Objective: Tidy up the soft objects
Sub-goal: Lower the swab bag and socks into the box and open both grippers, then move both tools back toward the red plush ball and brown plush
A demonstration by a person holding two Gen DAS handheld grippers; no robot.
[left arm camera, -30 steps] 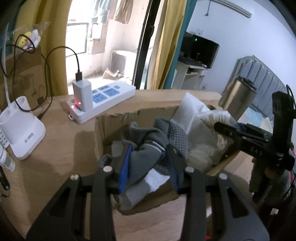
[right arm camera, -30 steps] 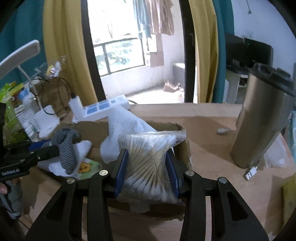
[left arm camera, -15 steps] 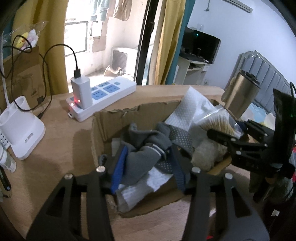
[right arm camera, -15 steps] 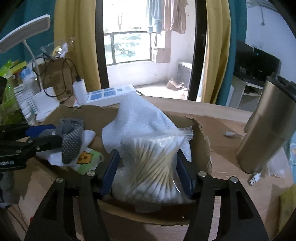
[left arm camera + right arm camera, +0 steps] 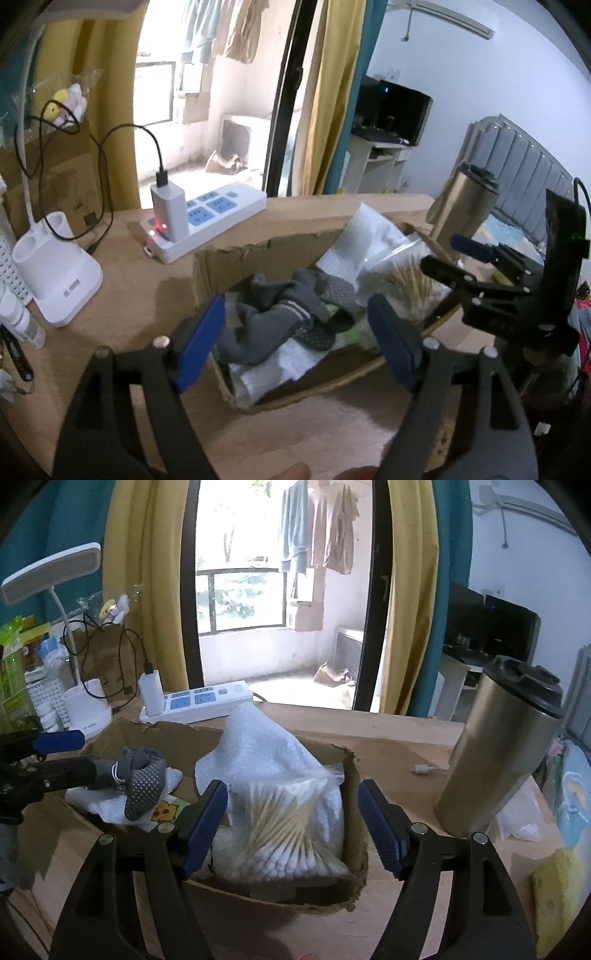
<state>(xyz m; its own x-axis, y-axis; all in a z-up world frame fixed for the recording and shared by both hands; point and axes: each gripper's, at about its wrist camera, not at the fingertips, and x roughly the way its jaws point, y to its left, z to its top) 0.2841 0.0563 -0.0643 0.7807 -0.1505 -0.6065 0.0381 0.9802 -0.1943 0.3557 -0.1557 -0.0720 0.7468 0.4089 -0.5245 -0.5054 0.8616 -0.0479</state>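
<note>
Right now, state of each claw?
Left claw: open, holding nothing; gray sock lies in the cardboard box between its fingers.
Right claw: open, holding nothing; cotton swab bag rests in the box.

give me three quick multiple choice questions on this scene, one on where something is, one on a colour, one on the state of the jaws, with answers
1. Where does the bag of cotton swabs lie?
A. inside the cardboard box
B. on the power strip
C. under the steel tumbler

2. What colour are the socks in the box?
A. red
B. grey
C. yellow

3. How do the jaws of the right gripper stand?
A. shut on the swab bag
B. shut on the socks
C. open, clear of the bag on both sides

Answers:
1 A, the bag rests within the torn box walls.
2 B, the knit fabric is grey with dotted soles.
3 C, gaps show between both blue pads and the bag.
</note>
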